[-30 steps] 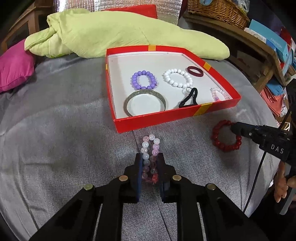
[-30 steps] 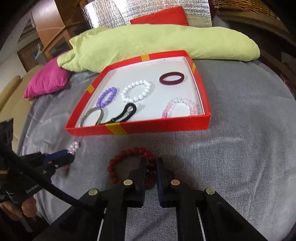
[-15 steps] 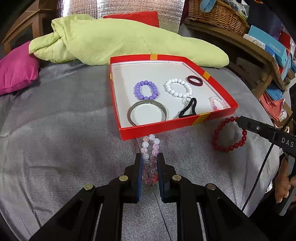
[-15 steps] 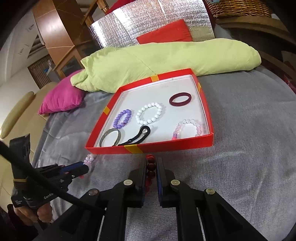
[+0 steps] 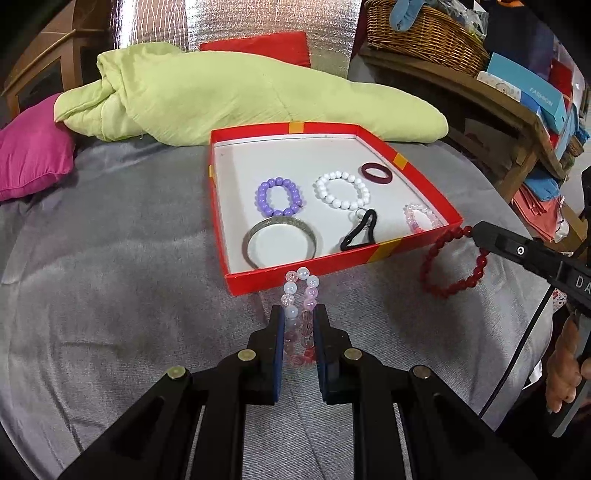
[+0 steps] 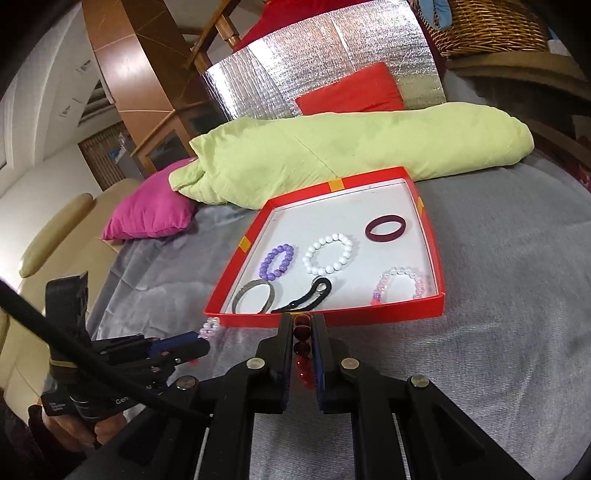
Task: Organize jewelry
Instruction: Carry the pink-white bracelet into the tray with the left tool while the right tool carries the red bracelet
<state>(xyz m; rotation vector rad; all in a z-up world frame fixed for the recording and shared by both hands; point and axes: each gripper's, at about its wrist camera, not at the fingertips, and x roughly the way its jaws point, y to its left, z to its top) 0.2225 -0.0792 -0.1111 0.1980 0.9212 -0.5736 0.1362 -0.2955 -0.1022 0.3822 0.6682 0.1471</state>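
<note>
A red box (image 5: 424, 176) (image 6: 369, 319) with a white floor lies on the grey cloth. In it are a purple bead bracelet (image 5: 279, 197), a white bead bracelet (image 5: 341, 191), a maroon ring (image 5: 375, 173), a silver bangle (image 5: 281, 242), a black hair tie (image 5: 360, 234) and a pink bead bracelet (image 5: 421, 218). My left gripper (image 5: 298, 317) is shut on a pink and white bead bracelet (image 5: 300, 291), held just before the box's near wall. My right gripper (image 6: 303, 328) is shut on a red bead bracelet (image 5: 452, 264) (image 6: 303, 354), lifted at the box's near right corner.
A lime green quilt (image 5: 221, 96) lies behind the box, with a magenta cushion (image 5: 33, 158) at the left and a red cushion (image 5: 258, 46) at the back. A wooden shelf with a wicker basket (image 5: 424, 33) and boxes stands at the right.
Both grippers have lifted their bracelets off the cloth and moved forward towards the box's near wall. The red bracelet now hangs from the right gripper.
</note>
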